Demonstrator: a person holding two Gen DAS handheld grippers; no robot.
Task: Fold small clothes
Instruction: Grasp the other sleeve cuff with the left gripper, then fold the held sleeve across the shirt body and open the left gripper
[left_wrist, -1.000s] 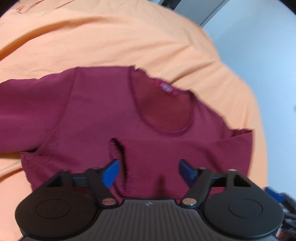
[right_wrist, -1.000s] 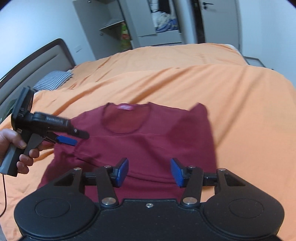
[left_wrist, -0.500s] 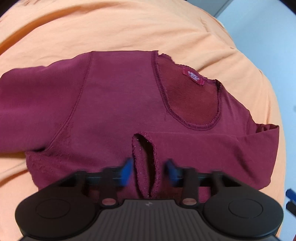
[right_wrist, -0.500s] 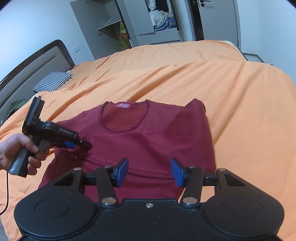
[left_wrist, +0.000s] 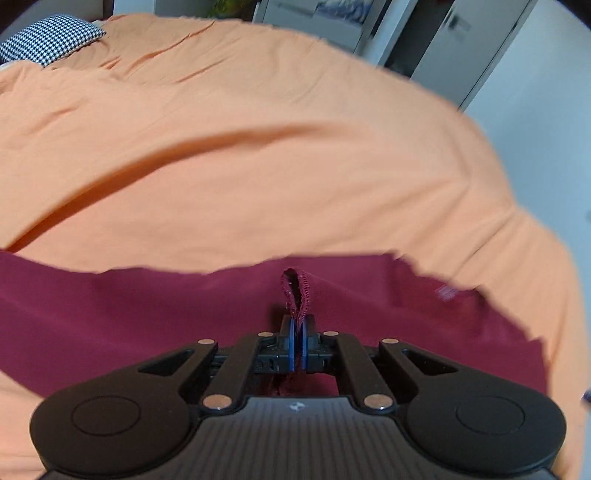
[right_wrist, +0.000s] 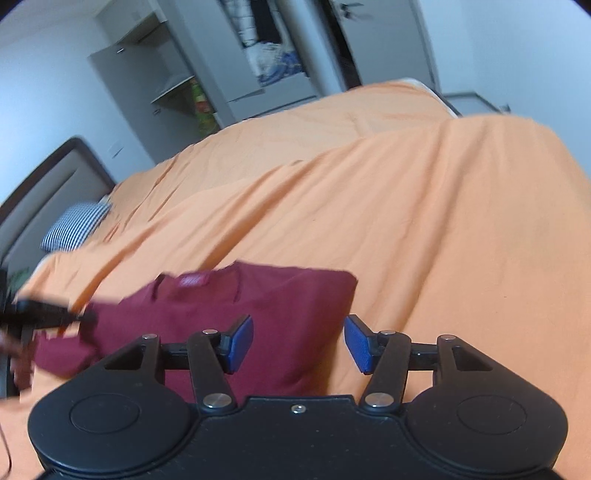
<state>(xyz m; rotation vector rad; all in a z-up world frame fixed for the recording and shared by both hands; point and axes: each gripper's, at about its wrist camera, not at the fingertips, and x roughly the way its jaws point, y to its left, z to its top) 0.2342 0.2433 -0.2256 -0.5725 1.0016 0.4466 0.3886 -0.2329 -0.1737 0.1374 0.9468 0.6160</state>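
The maroon shirt (left_wrist: 147, 317) is soft matt knit cloth, its pinched hem (left_wrist: 295, 291) edged with rough looped stitching, and a small woven label (right_wrist: 191, 279) sits at the neck. The orange bedsheet (left_wrist: 258, 166) is thin matt woven cloth, smooth but creased into long folds. The left gripper (left_wrist: 297, 345) and the right gripper (right_wrist: 298, 345) have matt black plastic bodies with a faint sheen, shiny metal rivets, and blue pads (right_wrist: 242, 343) of a finely textured, rubbery look. The pillow (left_wrist: 51, 38) is checked cloth. The wardrobe (right_wrist: 155, 74) has smooth matt grey panels.
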